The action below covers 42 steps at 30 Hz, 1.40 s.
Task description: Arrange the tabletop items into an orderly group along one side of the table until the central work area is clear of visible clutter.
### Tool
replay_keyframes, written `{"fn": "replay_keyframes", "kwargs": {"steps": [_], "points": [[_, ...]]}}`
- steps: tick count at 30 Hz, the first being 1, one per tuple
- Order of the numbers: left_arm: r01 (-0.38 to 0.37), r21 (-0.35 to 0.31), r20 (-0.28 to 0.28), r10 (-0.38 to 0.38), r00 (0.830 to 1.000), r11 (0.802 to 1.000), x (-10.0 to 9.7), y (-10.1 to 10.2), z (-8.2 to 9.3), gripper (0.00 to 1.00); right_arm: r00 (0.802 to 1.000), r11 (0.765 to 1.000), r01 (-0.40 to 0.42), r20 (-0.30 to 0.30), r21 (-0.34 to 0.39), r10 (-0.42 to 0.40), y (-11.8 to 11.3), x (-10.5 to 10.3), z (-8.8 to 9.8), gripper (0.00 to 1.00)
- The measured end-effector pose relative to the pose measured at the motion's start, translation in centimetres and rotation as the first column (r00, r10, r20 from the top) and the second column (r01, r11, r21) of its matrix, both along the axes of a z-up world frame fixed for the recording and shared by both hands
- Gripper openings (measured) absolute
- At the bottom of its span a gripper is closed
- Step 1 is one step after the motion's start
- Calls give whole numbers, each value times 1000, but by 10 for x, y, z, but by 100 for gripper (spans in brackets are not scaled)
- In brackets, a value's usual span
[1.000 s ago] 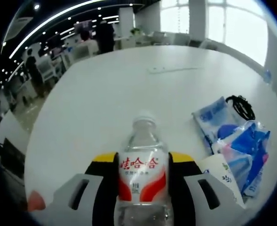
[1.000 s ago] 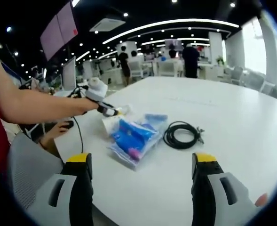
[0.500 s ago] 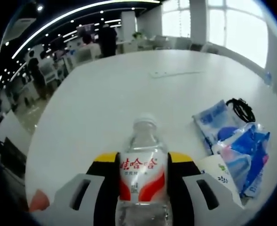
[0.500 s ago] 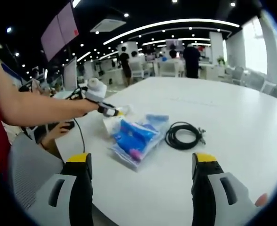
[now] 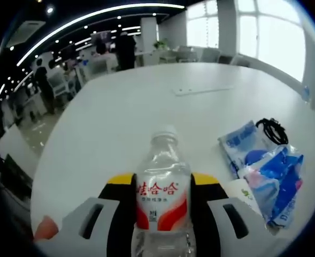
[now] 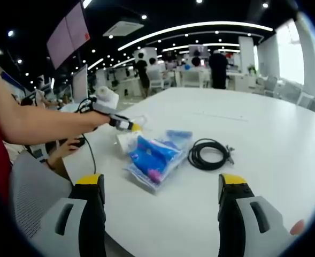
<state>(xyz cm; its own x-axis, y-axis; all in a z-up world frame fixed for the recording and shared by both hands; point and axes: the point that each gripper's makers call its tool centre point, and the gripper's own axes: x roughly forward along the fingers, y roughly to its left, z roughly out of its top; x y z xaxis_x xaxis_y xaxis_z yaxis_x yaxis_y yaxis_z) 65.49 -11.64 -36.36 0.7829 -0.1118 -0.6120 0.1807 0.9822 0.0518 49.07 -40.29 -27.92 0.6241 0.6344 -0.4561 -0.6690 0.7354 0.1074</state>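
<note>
1. I am clamping my left gripper (image 5: 161, 201) on a clear water bottle (image 5: 162, 187) with a red-and-white label, cap pointing to 12 o'clock over the white table (image 5: 120, 118).
2. I am holding my right gripper (image 6: 160, 206) wide open with nothing between its jaws.
3. Blue plastic packets (image 6: 152, 155) are lying at its 12 o'clock, touching a coiled black cable (image 6: 208, 153) at 1 o'clock.

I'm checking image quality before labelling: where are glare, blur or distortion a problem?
Left gripper view: the windows are blown out white, and fisheye bends the table edge; the bottle label reads sharply. Right gripper view: evenly lit, with the cable and blue packets clear and the background desks soft.
</note>
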Motion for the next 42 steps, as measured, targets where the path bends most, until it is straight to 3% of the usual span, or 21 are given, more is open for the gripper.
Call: {"fn": "replay_keyframes", "kwargs": {"steps": [26,42], "points": [[-40,-18,95,41,995,999,-6,9,38,35,1000,1000,-15,16,-1,15,3,-5,4,87],[-57,-20,152,59,987,998,2,16,60,35,1000,1000,-21,17,-5,21,3,-5,4,87]]}}
